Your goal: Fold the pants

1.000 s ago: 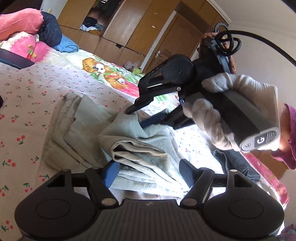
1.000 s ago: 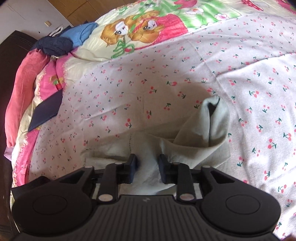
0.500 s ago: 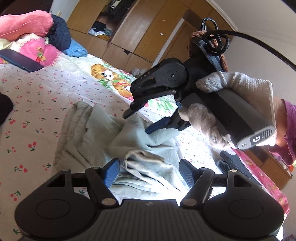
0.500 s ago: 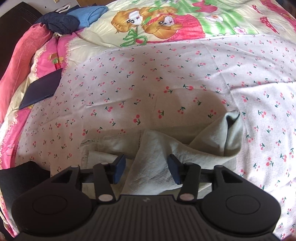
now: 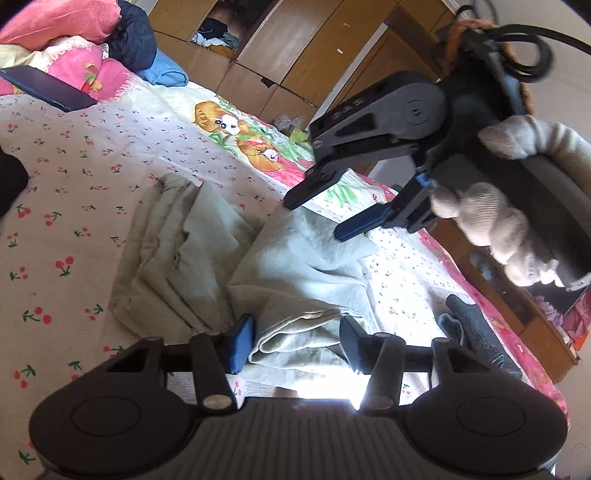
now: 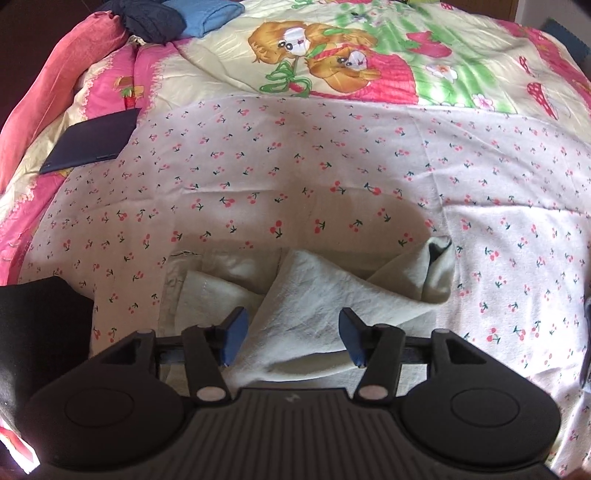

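Lying crumpled and part-folded on the cherry-print sheet (image 6: 332,177) of the bed: pale green pants (image 5: 295,266), near edge of the heap cut off behind both camera housings.

Left hand-held gripper (image 5: 295,345): jaws just been closing, a thick rolled fold of the pants between the blue pads; gap still visible on both sides, so not pressing, not gripping. Hard to tell whether the left pad brushes the fabric.

Right hand-held gripper (image 6: 291,338): jaws apart above a raised ridge of the pants, holding nothing. Seen from the left wrist view (image 5: 325,214), fingers hovering just over the far side of the cloth, clear of it. Gloved hand (image 5: 498,221) wrapped round the handle, partly cut off at the frame edge; cable looped above it.

Far end of one trouser leg folded up, dark opening showing at its tip. Layered folds stacked toward the left of the heap.

Elsewhere: flat dark blue object (image 6: 92,144) near the pink pillows (image 5: 59,22), identity unclear. Black fabric (image 6: 40,325) at the left edge, mostly out of frame. Dark denim-like piece (image 5: 476,332) beside the left hand-held gripper, half hidden. Cartoon-print blanket (image 6: 332,62) beyond the sheet, wooden wardrobe (image 5: 288,48) behind.
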Demonstrator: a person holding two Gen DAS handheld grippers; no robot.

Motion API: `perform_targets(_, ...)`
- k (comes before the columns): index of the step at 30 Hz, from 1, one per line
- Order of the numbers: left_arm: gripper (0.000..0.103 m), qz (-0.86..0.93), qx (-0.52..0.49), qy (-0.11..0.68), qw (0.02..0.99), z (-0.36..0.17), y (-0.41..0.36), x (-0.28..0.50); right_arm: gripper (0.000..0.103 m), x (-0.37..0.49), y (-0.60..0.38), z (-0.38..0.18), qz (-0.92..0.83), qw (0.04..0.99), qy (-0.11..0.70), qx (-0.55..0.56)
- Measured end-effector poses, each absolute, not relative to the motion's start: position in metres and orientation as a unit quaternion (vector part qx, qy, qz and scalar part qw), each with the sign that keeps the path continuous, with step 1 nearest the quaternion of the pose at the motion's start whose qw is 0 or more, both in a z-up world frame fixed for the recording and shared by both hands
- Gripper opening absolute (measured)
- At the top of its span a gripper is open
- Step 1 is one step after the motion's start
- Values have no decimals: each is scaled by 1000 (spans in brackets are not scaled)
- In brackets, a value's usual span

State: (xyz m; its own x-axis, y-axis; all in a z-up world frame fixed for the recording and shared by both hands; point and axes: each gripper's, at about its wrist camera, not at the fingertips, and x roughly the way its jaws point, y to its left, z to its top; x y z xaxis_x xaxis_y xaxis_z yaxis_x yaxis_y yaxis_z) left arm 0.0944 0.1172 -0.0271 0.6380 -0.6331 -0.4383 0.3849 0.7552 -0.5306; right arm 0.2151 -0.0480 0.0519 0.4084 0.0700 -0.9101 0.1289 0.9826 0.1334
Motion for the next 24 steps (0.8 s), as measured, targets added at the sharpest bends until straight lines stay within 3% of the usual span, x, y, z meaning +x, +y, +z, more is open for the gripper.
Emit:
perform_targets(6, 58, -300, -160, 298, 892, -23, 111, 88, 55, 236, -22, 22, -34, 822, 568, 17)
perform_targets(8, 63, -302, -149, 292, 895, -22, 110, 86, 53, 242, -20, 20, -48, 828, 558, -18)
perform_targets(9, 66, -303, -148, 290, 896, -22, 110, 85, 48, 244, -21, 20, -50, 831, 554, -25)
perform_targets(11, 70, -300, -156, 288, 896, -22, 112, 86, 8, 248, -29, 20, -38, 826, 562, -14)
perform_targets(15, 71, -283, -123, 294, 905, -26, 106, 88, 5, 241, -25, 28, -9, 833, 553, -21)
perform_targets(17, 55, -277, -106, 292, 909, -29, 101, 86, 4, 238, -24, 33, -1, 839, 543, -11)
perform_targets(18, 34, -272, -100, 295, 910, -29, 100, 86, 4, 236, -24, 35, 4, 842, 540, -4)
perform_targets(19, 22, -270, -100, 295, 911, -28, 100, 86, 4, 236, -24, 37, 8, 843, 538, 2)
perform_targets(24, 20, -283, -147, 269, 909, -14, 120, 86, 4, 232, -21, 51, 24, 851, 525, 13)
